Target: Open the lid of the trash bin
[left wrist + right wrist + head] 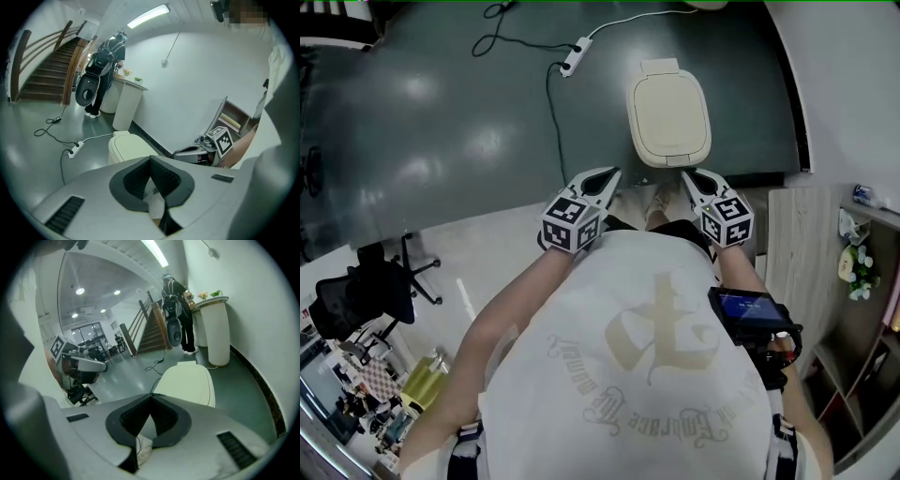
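A cream trash bin (669, 120) with its lid down stands on the dark floor just ahead of me. The bin (129, 146) also shows beyond the left jaws, and the bin (187, 383) lies past the right jaws. My left gripper (612, 174) hovers near the bin's front left, jaws closed tip to tip, holding nothing. On the other side my right gripper (687, 175) sits at the bin's front edge, also shut and empty. Neither touches the lid.
A white power strip (574, 58) with a black cable (550, 103) lies on the floor left of the bin. A white wall (848, 84) runs on the right, with a wooden shelf (862, 272) below it. A black office chair (366, 286) stands at left.
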Demonstrator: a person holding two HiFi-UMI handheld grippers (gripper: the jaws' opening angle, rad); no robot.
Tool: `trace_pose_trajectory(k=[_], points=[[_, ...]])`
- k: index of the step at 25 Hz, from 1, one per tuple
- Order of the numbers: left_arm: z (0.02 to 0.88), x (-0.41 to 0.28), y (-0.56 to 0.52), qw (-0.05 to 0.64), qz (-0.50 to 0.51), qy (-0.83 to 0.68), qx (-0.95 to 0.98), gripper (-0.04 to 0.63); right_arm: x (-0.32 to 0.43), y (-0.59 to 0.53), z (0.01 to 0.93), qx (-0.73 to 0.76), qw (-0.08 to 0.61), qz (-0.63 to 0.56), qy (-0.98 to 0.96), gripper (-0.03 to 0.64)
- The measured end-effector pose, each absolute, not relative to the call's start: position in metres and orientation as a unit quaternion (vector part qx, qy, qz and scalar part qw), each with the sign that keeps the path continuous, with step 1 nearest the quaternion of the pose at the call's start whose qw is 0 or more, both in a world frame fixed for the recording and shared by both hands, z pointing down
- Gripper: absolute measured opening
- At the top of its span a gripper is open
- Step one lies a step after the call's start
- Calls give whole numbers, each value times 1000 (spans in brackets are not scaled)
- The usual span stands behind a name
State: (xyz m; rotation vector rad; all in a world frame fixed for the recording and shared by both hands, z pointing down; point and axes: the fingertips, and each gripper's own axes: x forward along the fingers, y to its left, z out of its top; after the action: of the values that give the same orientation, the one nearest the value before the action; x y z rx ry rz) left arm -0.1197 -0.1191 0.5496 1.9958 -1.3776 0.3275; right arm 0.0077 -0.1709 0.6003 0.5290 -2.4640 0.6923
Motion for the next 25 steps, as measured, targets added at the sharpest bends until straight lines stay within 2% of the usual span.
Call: trace_pose_trajectory(k=[25], points=[[573, -115, -125, 377, 131, -569, 719, 14, -6, -192, 682, 99, 368, 240, -893, 5]])
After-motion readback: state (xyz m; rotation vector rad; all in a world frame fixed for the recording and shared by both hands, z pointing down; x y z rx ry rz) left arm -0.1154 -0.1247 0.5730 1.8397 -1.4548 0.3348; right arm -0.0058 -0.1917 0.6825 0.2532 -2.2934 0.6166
